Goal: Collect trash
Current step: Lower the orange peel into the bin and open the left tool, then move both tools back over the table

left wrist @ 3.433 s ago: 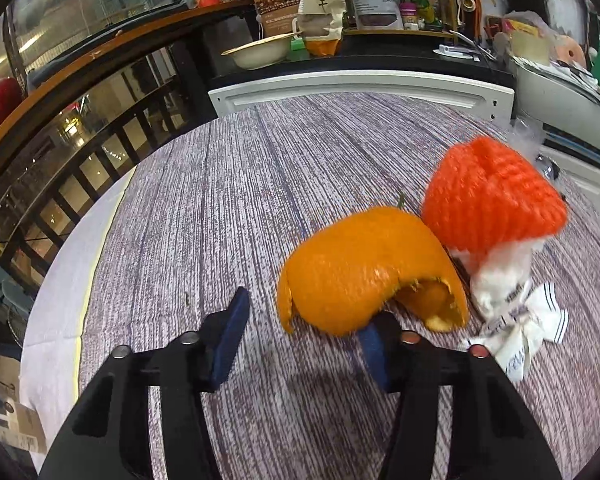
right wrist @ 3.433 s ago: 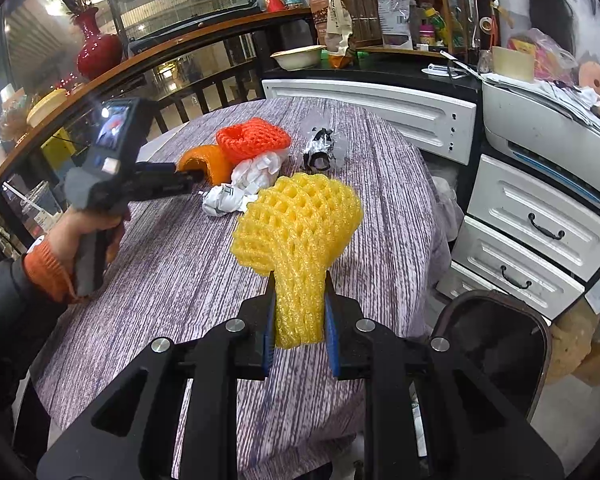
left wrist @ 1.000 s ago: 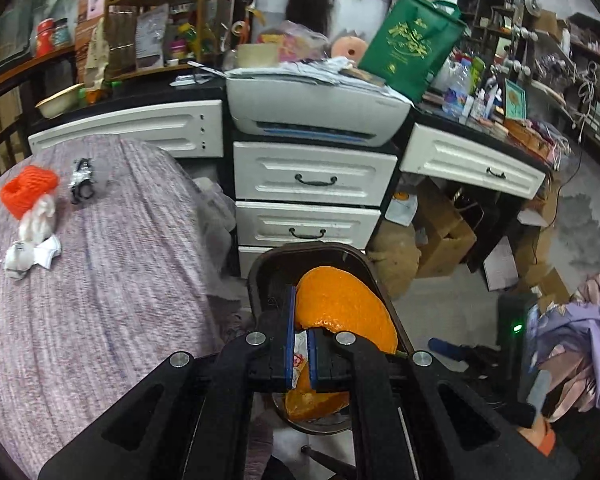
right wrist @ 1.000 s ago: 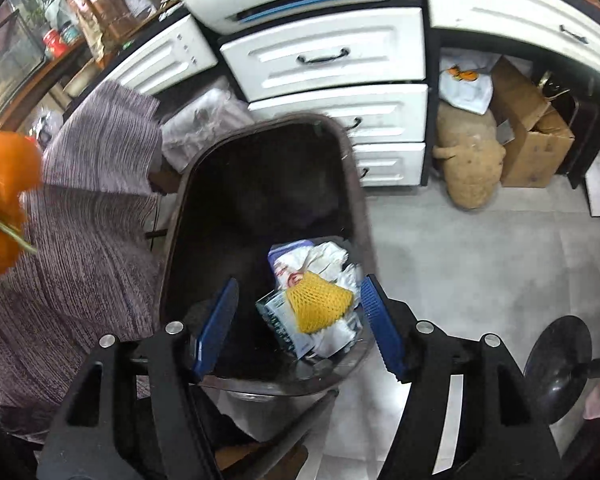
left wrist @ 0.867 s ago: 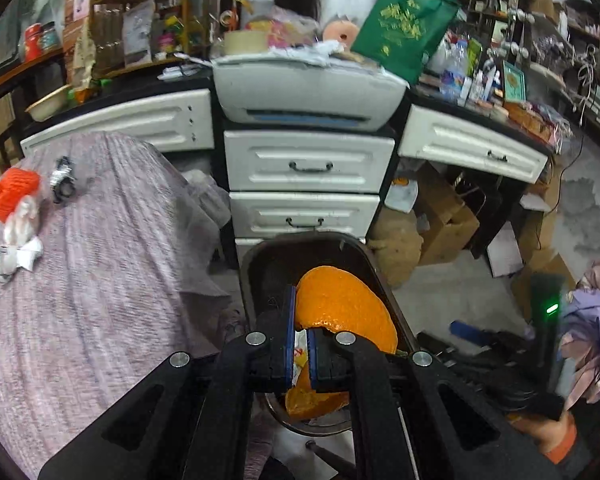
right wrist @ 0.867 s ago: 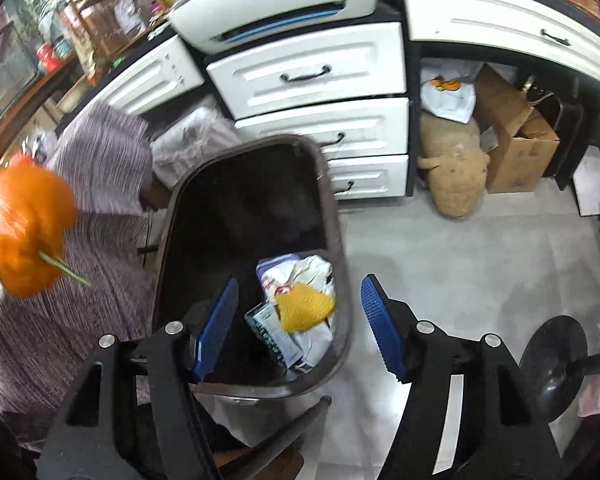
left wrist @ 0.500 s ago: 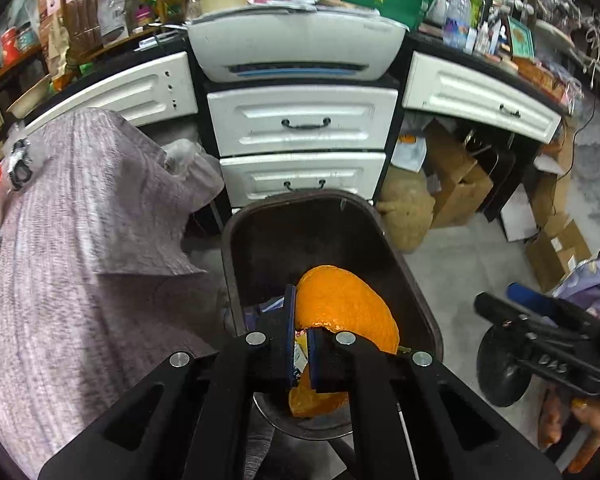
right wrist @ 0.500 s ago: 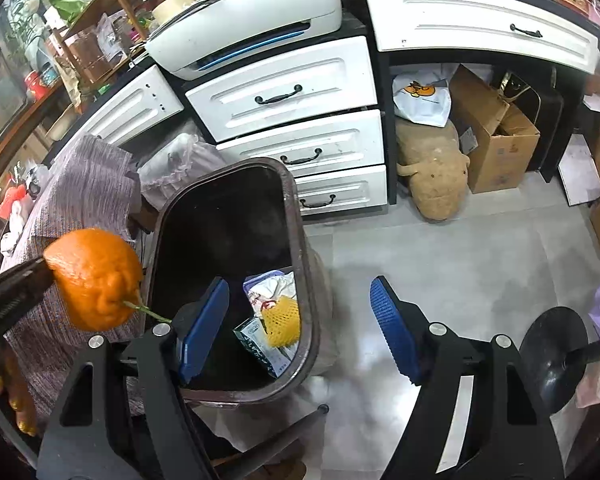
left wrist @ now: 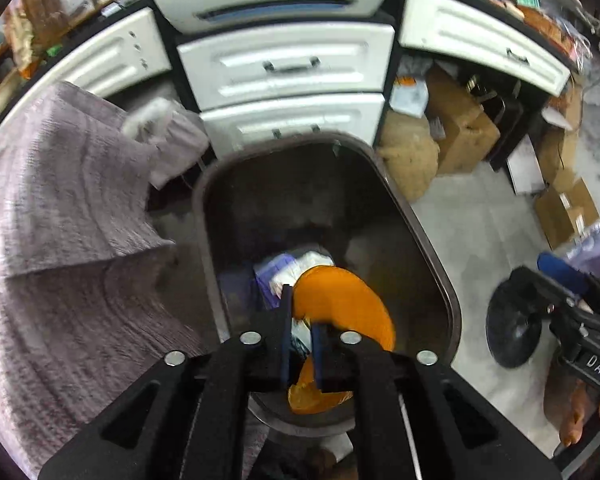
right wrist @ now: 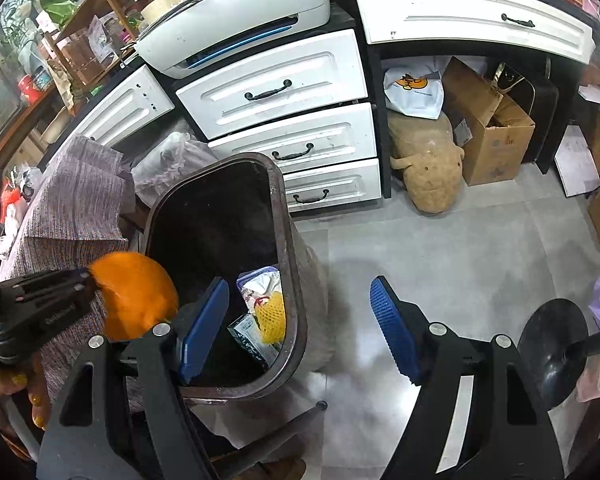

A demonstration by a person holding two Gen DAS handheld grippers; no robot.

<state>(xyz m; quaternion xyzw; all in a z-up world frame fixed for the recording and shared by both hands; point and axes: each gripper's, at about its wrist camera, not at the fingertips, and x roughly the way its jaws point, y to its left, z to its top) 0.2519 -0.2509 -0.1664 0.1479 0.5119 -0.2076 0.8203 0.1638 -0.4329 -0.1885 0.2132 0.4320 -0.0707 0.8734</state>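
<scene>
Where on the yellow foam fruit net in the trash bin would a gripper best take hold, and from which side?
Pinch the raised bulge of the yellow foam fruit net from straight above. It lies low among wrappers close to the trash bin wall, so the walls block a sideways approach, and the soft mesh should squash between the pads.
</scene>
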